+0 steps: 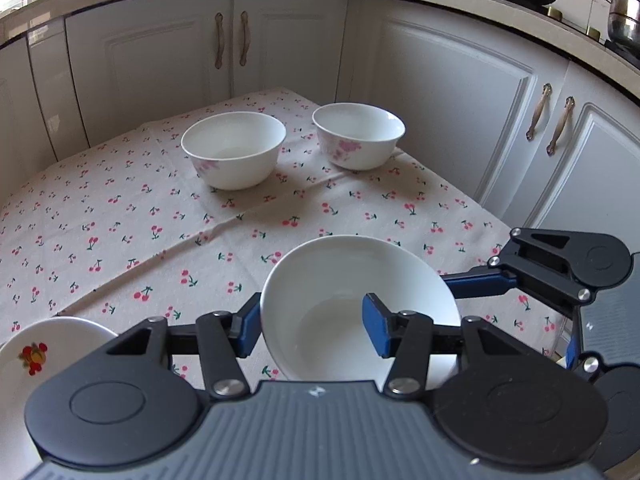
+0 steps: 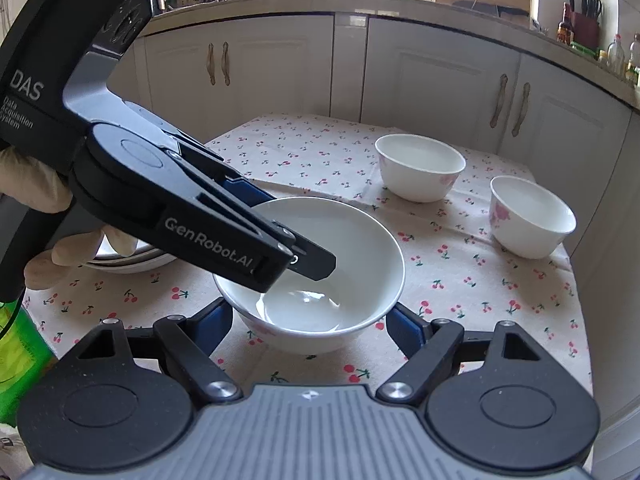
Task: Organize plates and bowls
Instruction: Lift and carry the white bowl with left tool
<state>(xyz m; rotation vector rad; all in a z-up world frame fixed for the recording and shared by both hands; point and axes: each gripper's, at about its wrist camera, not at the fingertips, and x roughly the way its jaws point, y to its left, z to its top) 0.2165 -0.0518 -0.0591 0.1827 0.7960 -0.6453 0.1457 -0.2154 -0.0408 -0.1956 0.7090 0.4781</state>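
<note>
Presently the held bowl (image 1: pixel 356 308) is plain glossy white inside, round and fairly deep, with a faint pink mark low on its outer wall in the right wrist view. The left gripper (image 1: pixel 312 328) is clamped on the bowl's rim: one blue pad sits inside the bowl and the other against the outer wall, so the wall is pinched between them. From the right wrist camera this bowl (image 2: pixel 320 280) lies directly ahead of the right gripper (image 2: pixel 310 324), between its two blue fingers, which stand apart on either side of the bowl's lower wall; whether they touch it cannot be told, and the jaws read as parted rather than pressing. Whether the bowl's foot rests on the cherry-print tablecloth (image 1: pixel 120 220) or hangs just above it is not clear. Ahead of the left gripper, further along the cloth, stand two more white bowls with pink flower prints, one to the left (image 1: pixel 234 150) and one to the right (image 1: pixel 358 136), upright, near each other but not touching. Beside the left gripper's left finger, at the lower edge of its view, is a white plate (image 1: pixel 48 352) with a red and yellow fruit motif. White kitchen cabinets (image 1: pixel 160 60) stand beyond the table. A gloved hand (image 2: pixel 36 196) holds the left gripper's handle.
</note>
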